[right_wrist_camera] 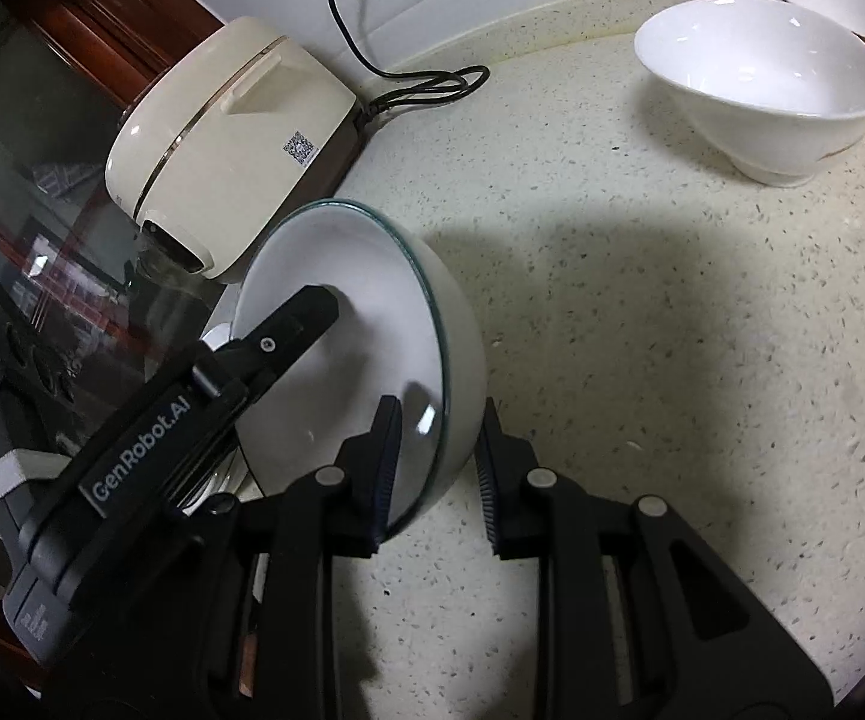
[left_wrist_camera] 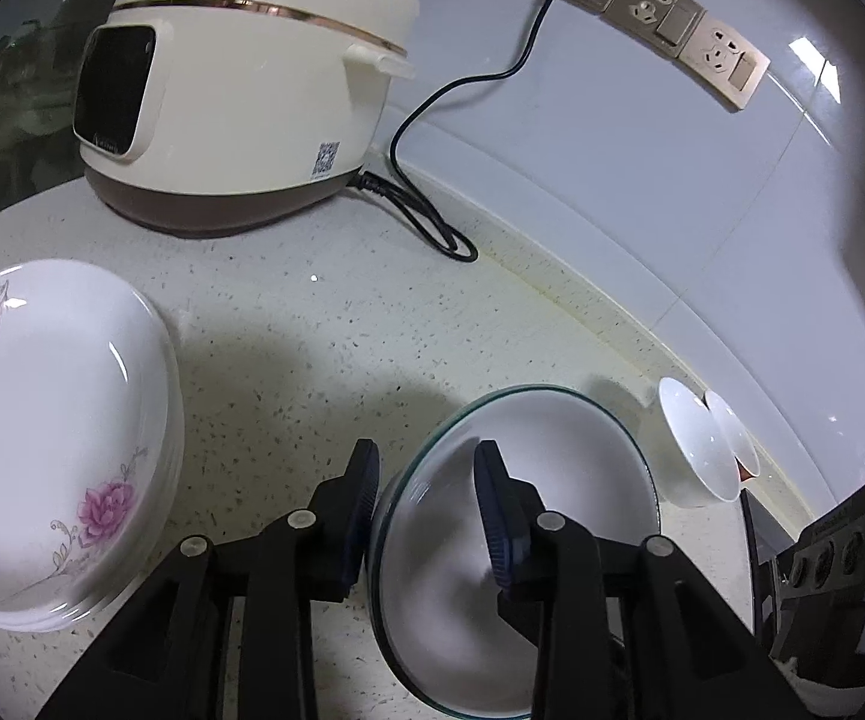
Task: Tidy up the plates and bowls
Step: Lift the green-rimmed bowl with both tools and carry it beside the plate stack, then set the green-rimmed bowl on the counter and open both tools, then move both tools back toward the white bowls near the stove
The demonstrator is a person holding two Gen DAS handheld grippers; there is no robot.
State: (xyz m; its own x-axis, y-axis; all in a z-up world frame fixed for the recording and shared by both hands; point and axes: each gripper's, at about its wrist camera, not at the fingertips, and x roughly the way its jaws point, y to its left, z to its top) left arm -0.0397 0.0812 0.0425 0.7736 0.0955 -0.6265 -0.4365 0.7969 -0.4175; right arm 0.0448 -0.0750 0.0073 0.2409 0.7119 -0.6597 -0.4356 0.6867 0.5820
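Note:
A white bowl with a dark green rim (left_wrist_camera: 552, 480) (right_wrist_camera: 336, 276) hangs tilted between both grippers, just over the speckled counter (right_wrist_camera: 672, 360). My right gripper (right_wrist_camera: 435, 450) is shut on its near rim, with one pad inside the bowl and the other against the outer wall. My left gripper (left_wrist_camera: 429, 480) straddles the opposite rim: the outer pad is beside the wall, the inner finger (right_wrist_camera: 306, 312) is in the hollow, and a gap shows there. A stack of floral plates (left_wrist_camera: 54, 420) lies to the left. Two plain white bowls (left_wrist_camera: 696, 450) (right_wrist_camera: 774, 84) stand by the wall.
A cream rice cooker (left_wrist_camera: 240, 90) (right_wrist_camera: 222, 138) stands at the back left. Its black cord (left_wrist_camera: 432, 120) runs across the counter to wall sockets (left_wrist_camera: 648, 6). The right gripper's body (left_wrist_camera: 840, 552) shows at the lower right. A dark glass-fronted cabinet (right_wrist_camera: 42, 210) borders the counter.

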